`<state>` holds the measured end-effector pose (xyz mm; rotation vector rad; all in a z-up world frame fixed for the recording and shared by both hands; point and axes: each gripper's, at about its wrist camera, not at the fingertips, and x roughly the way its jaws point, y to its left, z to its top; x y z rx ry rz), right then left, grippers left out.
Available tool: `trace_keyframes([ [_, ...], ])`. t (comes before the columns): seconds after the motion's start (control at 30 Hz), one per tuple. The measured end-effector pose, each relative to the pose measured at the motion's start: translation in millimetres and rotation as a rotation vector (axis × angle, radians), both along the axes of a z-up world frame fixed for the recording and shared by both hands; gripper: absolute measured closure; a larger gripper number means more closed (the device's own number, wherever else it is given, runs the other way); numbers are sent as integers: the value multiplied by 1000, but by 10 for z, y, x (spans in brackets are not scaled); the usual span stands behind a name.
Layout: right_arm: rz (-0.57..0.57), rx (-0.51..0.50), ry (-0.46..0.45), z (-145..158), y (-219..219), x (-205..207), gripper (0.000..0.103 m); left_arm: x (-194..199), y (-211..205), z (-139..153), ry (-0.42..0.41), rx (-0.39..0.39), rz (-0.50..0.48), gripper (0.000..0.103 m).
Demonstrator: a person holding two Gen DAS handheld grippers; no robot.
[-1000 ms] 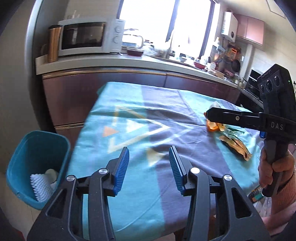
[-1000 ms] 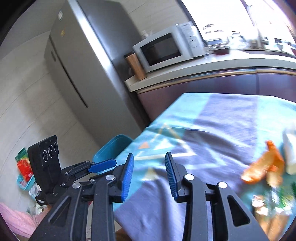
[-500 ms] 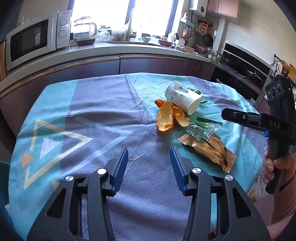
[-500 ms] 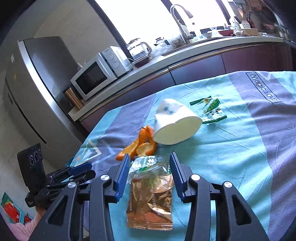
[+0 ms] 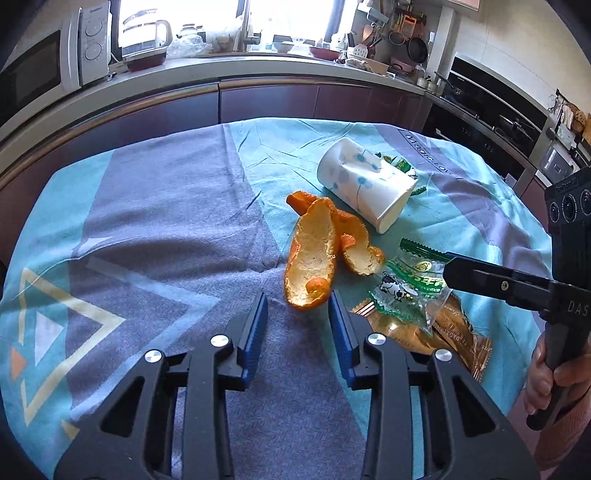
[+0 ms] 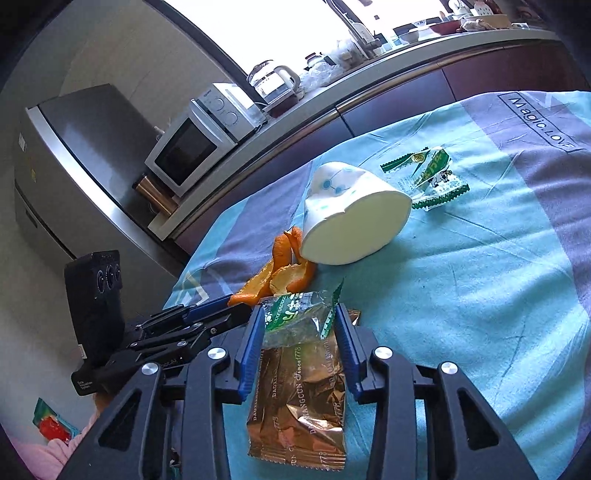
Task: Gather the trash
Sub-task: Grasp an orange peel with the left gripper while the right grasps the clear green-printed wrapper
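With both tongs open, my right tongs (image 6: 299, 325) straddling the stacked wrappers (image 6: 295, 321) could pinch only the top one.

left gripper (image 5: 297, 308) swung from bin to orange peel (image 5: 312, 258) | right gripper (image 6: 299, 325) now straddles green wrapper (image 6: 295, 319)

gold wrapper (image 5: 454, 332): near end hidden under the green wrapper (image 5: 410, 288) and right gripper (image 5: 448, 273).
second green wrapper (image 5: 400, 164): mostly hidden behind the paper cup (image 5: 365, 184).
microwave (image 5: 44, 70): cut off by the left edge.
right gripper tips: contact with the green wrapper cannot be told.
items on the counter (image 6: 476, 24): too small to identify.
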<state>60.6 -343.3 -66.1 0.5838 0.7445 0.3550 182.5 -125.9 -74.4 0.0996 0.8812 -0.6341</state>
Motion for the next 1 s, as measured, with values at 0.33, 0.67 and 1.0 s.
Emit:
trace_keyframes([
  [0.33, 5, 28, 4, -17, -16, -38, 89, -37, 15, 16, -17, -23, 4, 88],
  [0.67, 36, 32, -39, 189, 110, -80, 90, -243, 321, 202, -79, -54, 38, 90],
  [1.0, 90, 34, -78, 351, 355, -47, 90, -491, 810, 397, -127, -79, 104, 90],
])
